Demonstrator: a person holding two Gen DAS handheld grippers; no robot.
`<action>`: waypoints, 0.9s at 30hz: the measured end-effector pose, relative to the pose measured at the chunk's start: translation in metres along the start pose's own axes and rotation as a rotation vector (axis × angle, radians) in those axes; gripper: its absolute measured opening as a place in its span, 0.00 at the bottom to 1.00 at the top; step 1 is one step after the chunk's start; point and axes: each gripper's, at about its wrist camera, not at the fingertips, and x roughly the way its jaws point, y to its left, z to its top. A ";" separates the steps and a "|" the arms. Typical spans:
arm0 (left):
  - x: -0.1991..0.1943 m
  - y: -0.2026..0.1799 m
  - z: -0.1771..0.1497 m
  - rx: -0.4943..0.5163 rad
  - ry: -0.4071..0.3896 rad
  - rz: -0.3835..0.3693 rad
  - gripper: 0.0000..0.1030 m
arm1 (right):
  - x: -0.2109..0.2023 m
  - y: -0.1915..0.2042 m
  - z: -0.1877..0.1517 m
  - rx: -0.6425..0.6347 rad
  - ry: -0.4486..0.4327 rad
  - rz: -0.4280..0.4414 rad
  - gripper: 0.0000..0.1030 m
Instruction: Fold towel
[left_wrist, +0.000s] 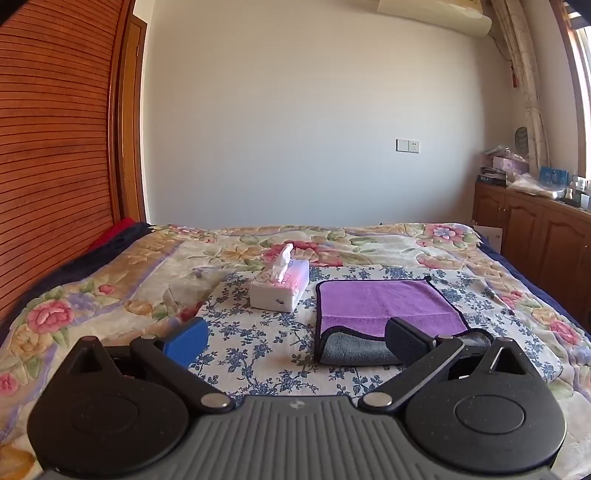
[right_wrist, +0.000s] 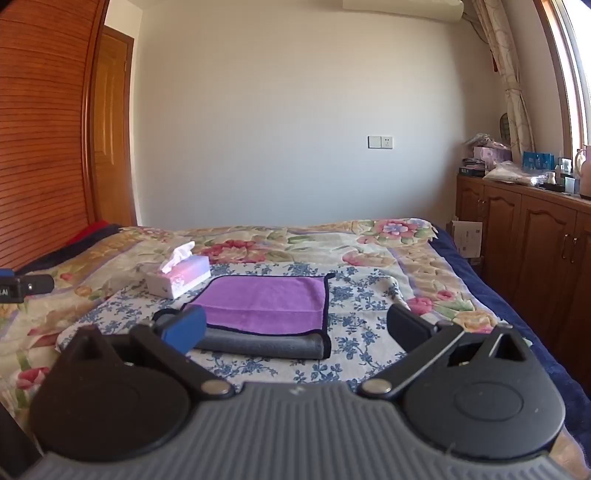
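Left claw (right_wrist: 22, 286), partial marking "AI"

Home bedroom: bed (left_wrist: 110, 280), wardrobe (left_wrist: 48, 147).

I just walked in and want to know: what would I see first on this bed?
The bright purple towel jumps out first, lying on the blue-flowered cloth in the middle of the bed, its grey near edge turned up. Just left of it and a bit farther back stands a white and pink tissue box, a tissue poking out.
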 end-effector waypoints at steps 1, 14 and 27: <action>0.000 0.000 0.000 0.002 -0.002 -0.002 1.00 | 0.000 0.000 0.000 0.001 0.000 0.001 1.00; 0.000 -0.003 -0.001 0.013 -0.007 0.011 1.00 | 0.001 -0.004 0.000 0.005 -0.003 -0.002 1.00; -0.001 -0.002 0.000 0.014 -0.008 0.012 1.00 | 0.000 -0.005 -0.001 0.007 -0.004 -0.002 1.00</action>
